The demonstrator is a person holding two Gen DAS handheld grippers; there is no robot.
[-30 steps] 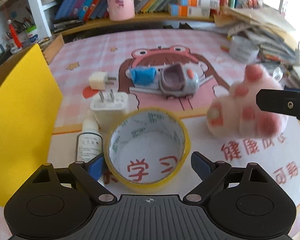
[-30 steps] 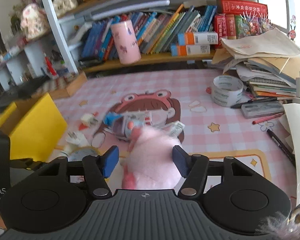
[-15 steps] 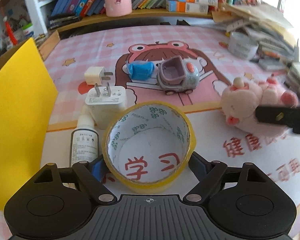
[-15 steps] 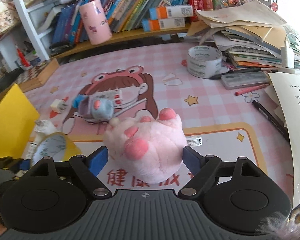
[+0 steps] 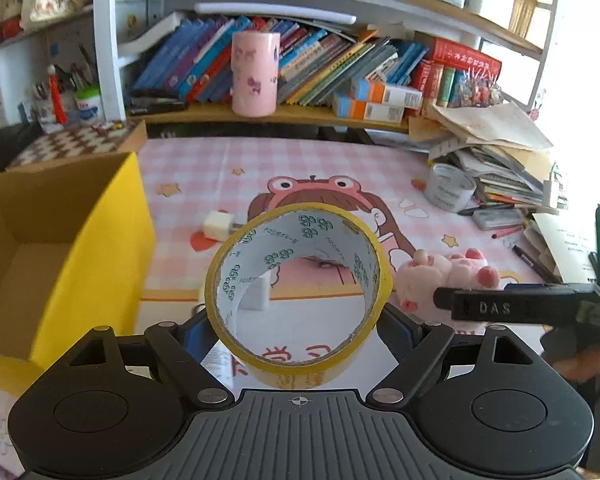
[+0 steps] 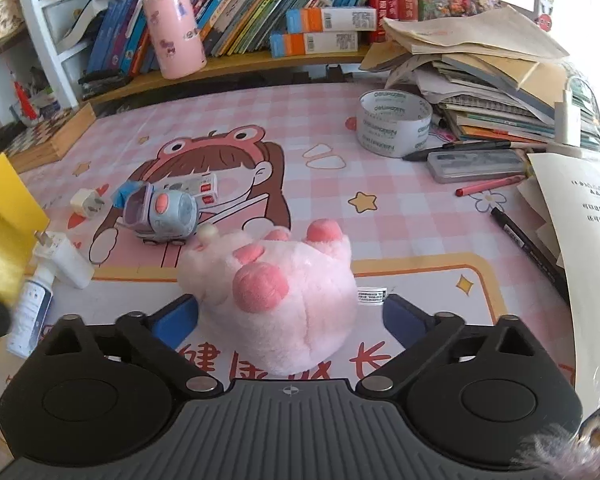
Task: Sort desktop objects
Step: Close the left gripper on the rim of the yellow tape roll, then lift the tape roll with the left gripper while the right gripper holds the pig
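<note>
My left gripper (image 5: pixel 298 328) is shut on a yellow tape roll (image 5: pixel 300 292) and holds it lifted above the desk mat. An open yellow cardboard box (image 5: pixel 60 248) stands to its left. My right gripper (image 6: pixel 290 320) is open, its fingers on either side of a pink plush paw (image 6: pixel 276 292) that rests on the mat; the paw also shows in the left wrist view (image 5: pixel 448 280). A grey toy car (image 6: pixel 160 216), two white chargers (image 6: pixel 86 202) (image 6: pixel 64 258) and a small white bottle (image 6: pixel 30 312) lie on the mat to the left.
A grey tape roll (image 6: pixel 394 128), pens, a pencil case (image 6: pixel 476 164) and stacked papers (image 6: pixel 488 80) crowd the right side. A pink cup (image 6: pixel 174 34) and books stand on the shelf behind. A chessboard box (image 5: pixel 80 140) sits at the back left.
My left gripper has closed on the yellow tape roll and lifted it off the mat. My right gripper has opened wider around the plush paw, which now rests on the mat.
</note>
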